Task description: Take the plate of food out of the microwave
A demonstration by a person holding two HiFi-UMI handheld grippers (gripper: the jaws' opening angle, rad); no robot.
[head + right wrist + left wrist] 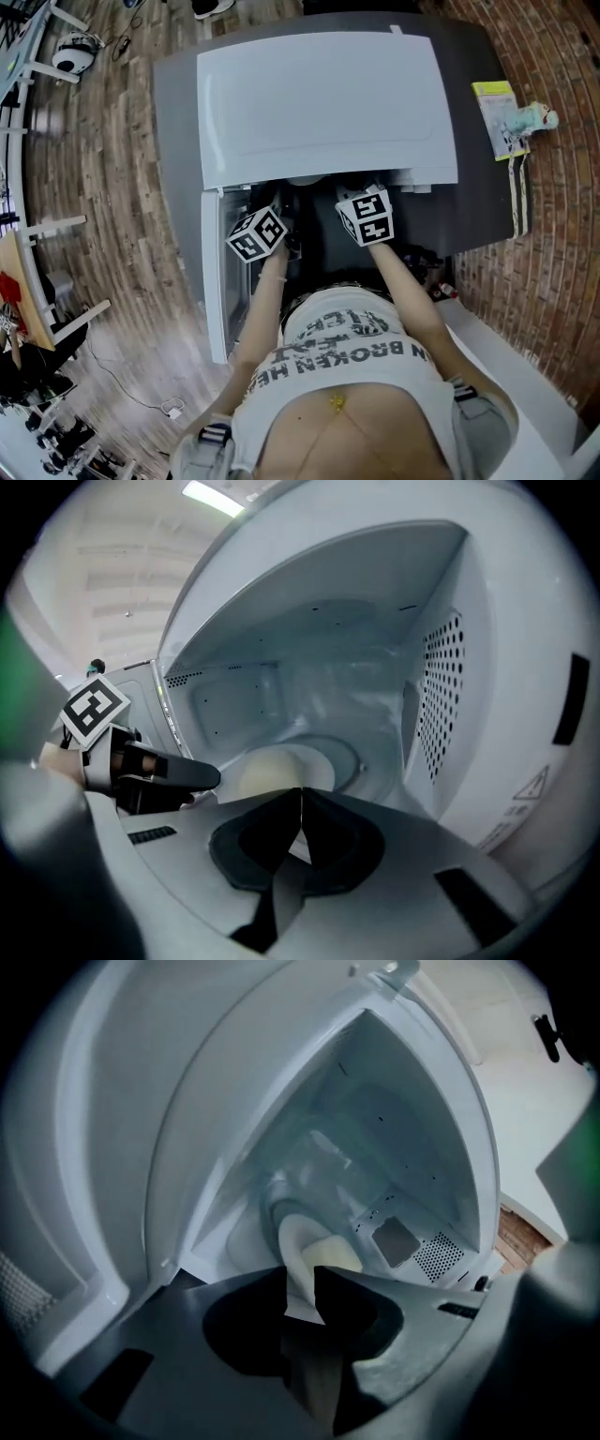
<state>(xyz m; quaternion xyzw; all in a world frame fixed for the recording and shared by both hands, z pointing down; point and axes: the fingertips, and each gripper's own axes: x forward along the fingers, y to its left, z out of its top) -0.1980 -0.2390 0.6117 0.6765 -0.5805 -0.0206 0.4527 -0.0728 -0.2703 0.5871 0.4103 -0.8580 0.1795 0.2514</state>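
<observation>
Shirt (pixel 349 345) "IN BROKEN"; left claw (pixel 300 1277), right claw (pixel 300 794) clamp plate (pixel 292 1241)

Dark grey tabletop (pixel 178 103) seen from above, rounded corners. A white microwave (pixel 319 103) sits on it and covers most of the top. Its door (pixel 214 281) is swung open at near L. At the table's R edge lies a yellow-green card (pixel 497 112) w/ a small pale figurine (pixel 534 117), apart from the microwave. Inside the microwave, a glass turntable (pixel 342 752) carries a pale plate (pixel 272 766) of food. Wood-plank floor (pixel 122 234) on the L. On it: a round white device (pixel 73 52) far L, and a white plug w/ cable (pixel 173 409) near L.
</observation>
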